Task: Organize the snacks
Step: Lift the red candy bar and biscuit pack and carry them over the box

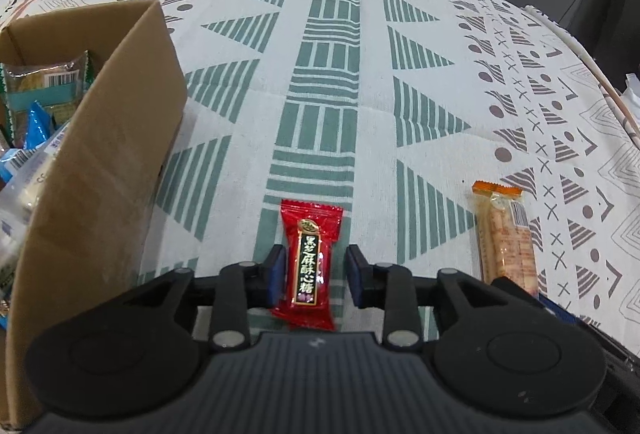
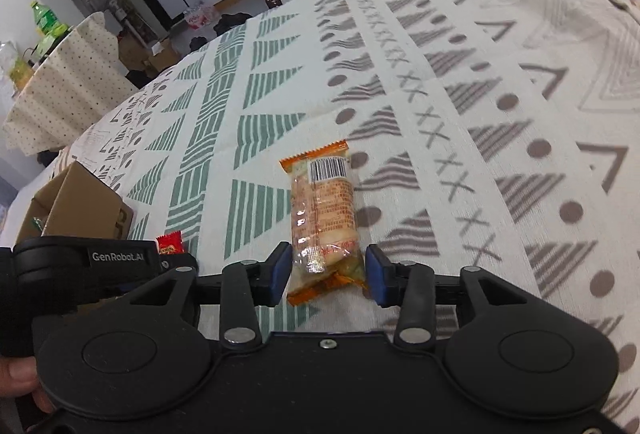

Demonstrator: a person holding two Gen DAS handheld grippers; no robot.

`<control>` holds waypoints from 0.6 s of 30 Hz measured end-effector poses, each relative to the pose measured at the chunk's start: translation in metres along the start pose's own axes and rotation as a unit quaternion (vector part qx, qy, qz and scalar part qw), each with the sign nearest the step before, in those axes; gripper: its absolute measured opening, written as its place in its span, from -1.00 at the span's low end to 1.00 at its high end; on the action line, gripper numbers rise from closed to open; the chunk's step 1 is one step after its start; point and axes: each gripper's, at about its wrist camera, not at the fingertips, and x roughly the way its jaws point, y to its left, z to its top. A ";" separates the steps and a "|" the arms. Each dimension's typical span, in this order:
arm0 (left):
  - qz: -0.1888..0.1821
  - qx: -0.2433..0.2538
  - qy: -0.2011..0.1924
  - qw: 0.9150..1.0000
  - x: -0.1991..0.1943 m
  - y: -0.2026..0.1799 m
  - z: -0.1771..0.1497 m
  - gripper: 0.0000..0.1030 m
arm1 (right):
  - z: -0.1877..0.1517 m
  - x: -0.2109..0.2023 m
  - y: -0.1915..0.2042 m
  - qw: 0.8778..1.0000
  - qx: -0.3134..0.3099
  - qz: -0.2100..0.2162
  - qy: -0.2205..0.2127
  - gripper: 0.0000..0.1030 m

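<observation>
Glossy red foil wrapper; matt woven tablecloth; plain cardboard box.

Both wrist views look steeply down, close over the patterned tablecloth; both show the orange-wrapped snack.

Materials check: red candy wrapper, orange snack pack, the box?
Red candy wrapper: glossy plastic film, likely foil-backed; sharp glare, crimped ends. Orange snack pack: thin clear plastic with orange printed ends; contents show through, surface crinkles. Box: plain matte brown cardboard, folded flap edges, probably corrugated.
</observation>
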 end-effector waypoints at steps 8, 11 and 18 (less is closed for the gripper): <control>0.001 -0.003 -0.010 1.000 0.005 0.001 0.005 -0.43 | 0.000 0.013 0.007 0.999 -0.038 -0.009 -0.013 -0.19; -0.005 0.002 -0.007 1.000 0.001 -0.001 0.003 -0.52 | 0.000 0.012 0.008 0.999 -0.044 -0.010 -0.011 -0.32; -0.016 -0.003 -0.024 1.000 -0.020 0.003 0.000 -0.54 | -0.001 -0.006 0.016 0.999 -0.047 0.001 -0.018 -0.36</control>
